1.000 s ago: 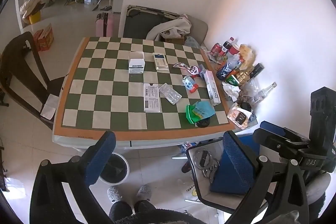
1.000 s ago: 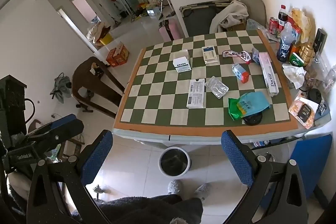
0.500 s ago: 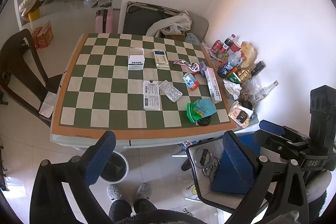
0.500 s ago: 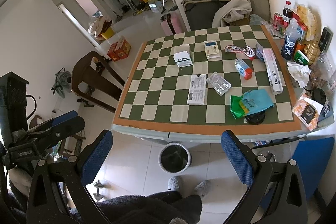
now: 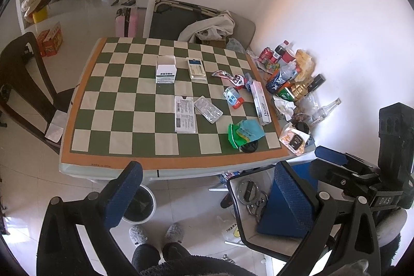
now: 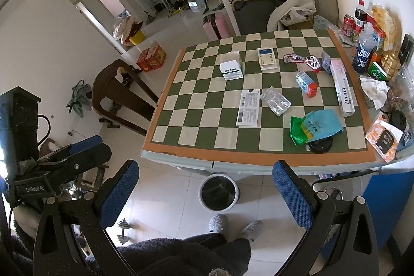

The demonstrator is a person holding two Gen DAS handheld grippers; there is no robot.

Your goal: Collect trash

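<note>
Trash lies on a green-and-cream checkered table (image 5: 116, 120) (image 6: 196, 105): a white box (image 5: 166, 70) (image 6: 231, 66), a flat white packet (image 5: 184, 114) (image 6: 248, 107), a blister pack (image 5: 208, 109) (image 6: 275, 100), a blue-green bag (image 5: 244, 132) (image 6: 315, 126), a small carton (image 5: 233, 97) (image 6: 306, 80) and a long Doctor box (image 5: 260, 102) (image 6: 342, 87). A bin (image 5: 139, 203) (image 6: 218, 194) stands on the floor under the table's near edge. My left gripper (image 5: 207, 188) and right gripper (image 6: 204, 189) are open and empty, well back from the table.
Bottles, cans and snack packs (image 5: 287, 74) (image 6: 372, 43) crowd the table's right side. A dark wooden chair (image 5: 23, 84) (image 6: 116, 95) stands to the left. A blue chair (image 5: 279, 201) with metal items is at the right. My slippered feet (image 5: 155, 234) are below.
Both cameras have risen and drawn back slightly, so the table sits a little farther and higher in view. Nothing on the table has moved.
</note>
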